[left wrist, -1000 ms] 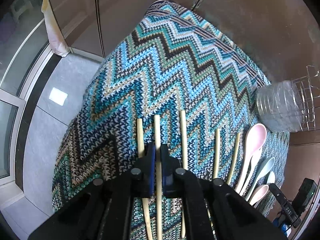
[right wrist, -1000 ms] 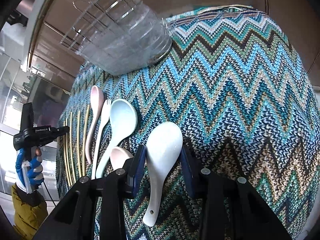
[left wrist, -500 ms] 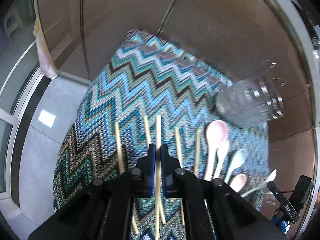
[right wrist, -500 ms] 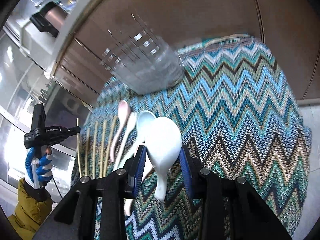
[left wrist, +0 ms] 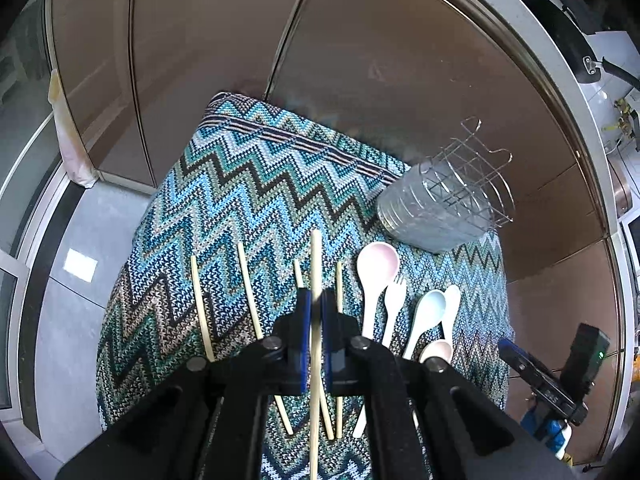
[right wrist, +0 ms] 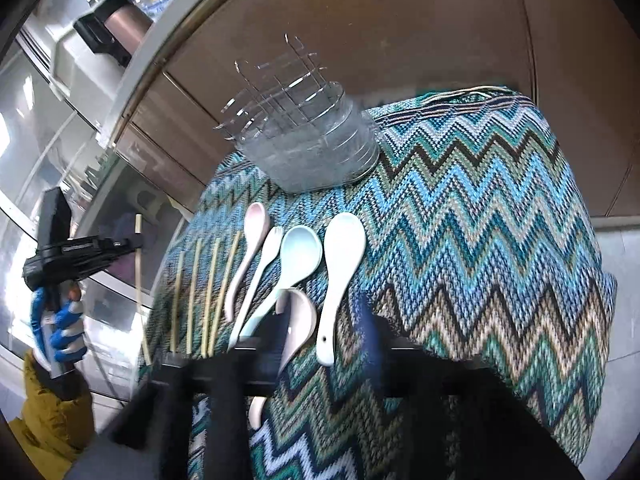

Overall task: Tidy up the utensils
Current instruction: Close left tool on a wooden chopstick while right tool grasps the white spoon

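Jaws: your left gripper clamps one chopstick above the surface; right gripper opening, white spoon lying loose between. Risk: thin chopstick pivots, slips.

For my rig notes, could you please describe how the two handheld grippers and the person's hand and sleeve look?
Left gripper: matte black angular body, blue pads on its fingers, round silver screws. Right gripper: the same black build with dark blue pads, blurred. From the right wrist view, the left hand wears a blue-and-white glove and a mustard-yellow sleeve.
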Demonstrator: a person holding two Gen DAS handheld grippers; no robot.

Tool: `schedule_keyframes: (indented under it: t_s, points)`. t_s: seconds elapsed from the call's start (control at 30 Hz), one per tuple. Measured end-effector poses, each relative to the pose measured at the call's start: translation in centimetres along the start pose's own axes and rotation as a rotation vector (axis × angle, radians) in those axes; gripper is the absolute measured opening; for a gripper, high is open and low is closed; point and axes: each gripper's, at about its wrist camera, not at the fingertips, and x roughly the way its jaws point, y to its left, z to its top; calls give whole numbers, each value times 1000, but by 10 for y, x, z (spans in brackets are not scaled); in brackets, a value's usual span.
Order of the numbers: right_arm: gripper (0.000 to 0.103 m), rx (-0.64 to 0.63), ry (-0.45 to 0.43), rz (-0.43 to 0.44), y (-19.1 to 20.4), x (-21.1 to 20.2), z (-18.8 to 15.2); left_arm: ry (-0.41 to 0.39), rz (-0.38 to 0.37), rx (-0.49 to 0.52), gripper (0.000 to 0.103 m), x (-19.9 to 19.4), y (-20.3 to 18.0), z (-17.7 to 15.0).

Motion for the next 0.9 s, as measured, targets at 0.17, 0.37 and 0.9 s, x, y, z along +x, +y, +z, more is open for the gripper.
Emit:
schedule_keyframes:
  t_s: [0.17,0.37,0.9]
  points:
    - [44,-50,60,-27,-1,35,21,-2,-5,-13,5,2,8,1]
    - [27,-146,129,-65,-5,77,40,11,6,-30,5,12,14,3]
    - [4,-308,150,9,-6,98,49,5,6,-15,4,20,12,0]
